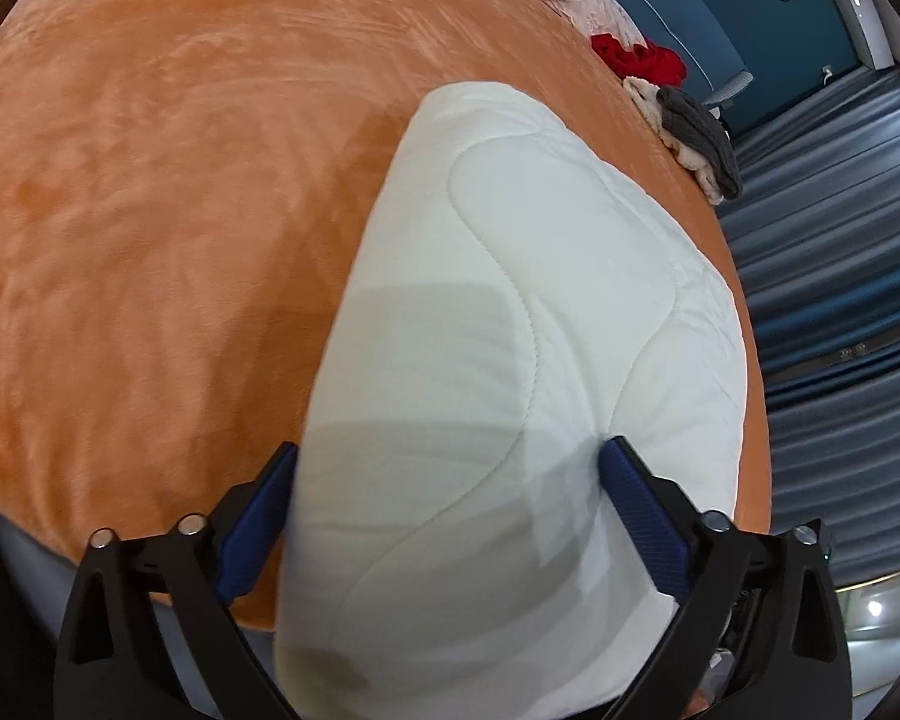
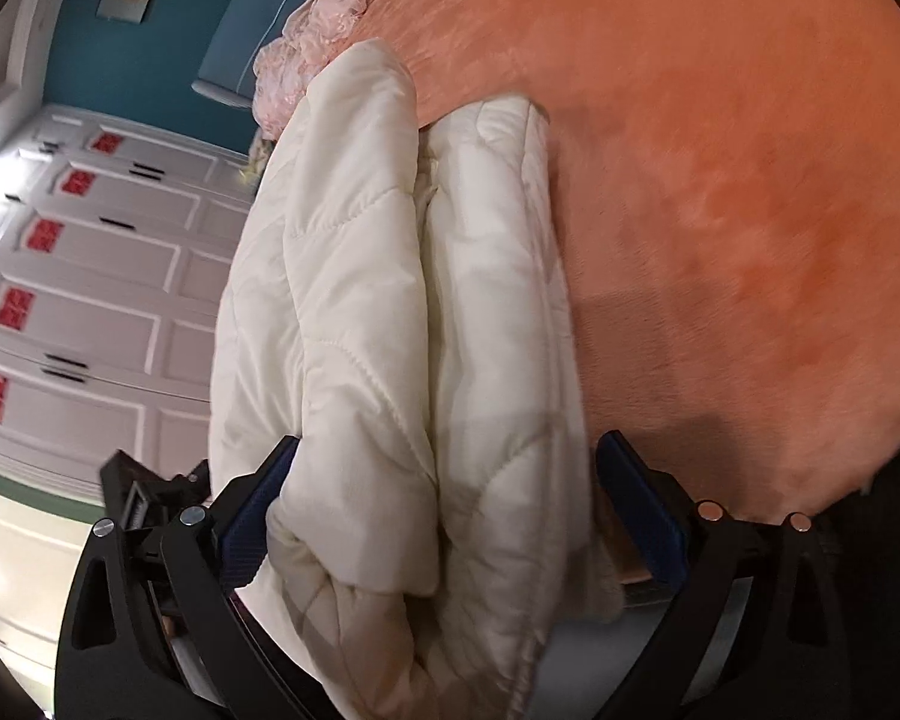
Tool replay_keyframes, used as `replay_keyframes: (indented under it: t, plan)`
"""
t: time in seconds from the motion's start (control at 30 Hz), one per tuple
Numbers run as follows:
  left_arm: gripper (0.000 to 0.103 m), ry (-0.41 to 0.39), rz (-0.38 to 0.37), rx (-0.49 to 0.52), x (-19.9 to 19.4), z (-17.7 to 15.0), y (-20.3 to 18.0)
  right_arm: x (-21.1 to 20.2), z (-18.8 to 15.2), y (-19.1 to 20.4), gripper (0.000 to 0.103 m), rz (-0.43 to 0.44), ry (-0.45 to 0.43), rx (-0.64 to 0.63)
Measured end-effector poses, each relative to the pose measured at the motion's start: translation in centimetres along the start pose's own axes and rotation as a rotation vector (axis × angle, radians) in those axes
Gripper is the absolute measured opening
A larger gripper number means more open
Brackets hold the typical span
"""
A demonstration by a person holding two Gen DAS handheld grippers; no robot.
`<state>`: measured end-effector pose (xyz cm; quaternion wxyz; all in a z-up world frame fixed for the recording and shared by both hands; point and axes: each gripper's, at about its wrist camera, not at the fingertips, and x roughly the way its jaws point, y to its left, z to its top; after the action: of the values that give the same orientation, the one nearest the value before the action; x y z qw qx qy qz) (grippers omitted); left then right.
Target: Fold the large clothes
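A thick white quilted garment lies folded on the orange plush bed cover. In the left wrist view it fills the gap between the blue pads of my left gripper, which grips its near end. In the right wrist view the same white quilted garment shows as several stacked folds along the bed edge, and my right gripper clamps the bundle between its blue pads. Both grippers are held wide by the bulk of the cloth.
A red cloth and a cream and grey pile lie at the far bed edge. A pink lace cover lies near the headboard. Blue curtains and white wardrobe doors flank the bed.
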<state>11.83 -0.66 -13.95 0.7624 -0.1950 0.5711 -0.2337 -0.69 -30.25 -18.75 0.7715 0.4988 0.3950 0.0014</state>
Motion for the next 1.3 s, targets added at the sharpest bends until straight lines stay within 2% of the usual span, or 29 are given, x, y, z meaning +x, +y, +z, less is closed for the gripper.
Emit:
replay_keyframes:
  t: [0.1, 0.2, 0.27, 0.33, 0.43, 0.53, 0.9, 1.13, 1.3]
  plan:
    - [0.098, 0.001, 0.031, 0.012, 0.3, 0.2, -1.0, 0.7, 0.0, 0.1, 0.095, 0.043, 0.016, 0.015]
    - [0.098, -0.007, 0.077, 0.042, 0.1, 0.1, -2.4, 1.0, 0.3, 0.9, 0.095, 0.015, 0.015, -0.005]
    - [0.098, -0.022, 0.111, 0.106, -0.2, -0.1, -3.8, 0.9, 0.4, 1.5, 0.086, 0.001, 0.008, -0.020]
    - [0.096, -0.041, 0.147, 0.193, -0.6, -0.5, -5.5, 0.4, 0.5, 2.2, 0.067, -0.017, 0.000, -0.054]
    - [0.093, -0.077, 0.176, 0.300, -1.7, -1.1, -7.7, -1.0, 0.7, 3.6, 0.046, -0.040, -0.033, -0.117]
    - [0.089, -0.114, 0.171, 0.355, -3.0, -1.0, -9.5, -2.4, 0.9, 5.5, 0.038, -0.082, -0.078, -0.197]
    - [0.084, -0.242, 0.058, 0.459, -8.6, 0.9, -15.1, -8.4, 1.1, 11.9, 0.034, -0.102, -0.258, -0.372]
    - [0.082, -0.342, -0.011, 0.525, -12.1, 2.4, -18.2, -11.9, 2.8, 16.5, 0.033, -0.089, -0.378, -0.497]
    - [0.081, -0.422, -0.054, 0.544, -14.4, 4.4, -19.4, -12.2, 4.8, 19.5, 0.032, -0.068, -0.407, -0.562]
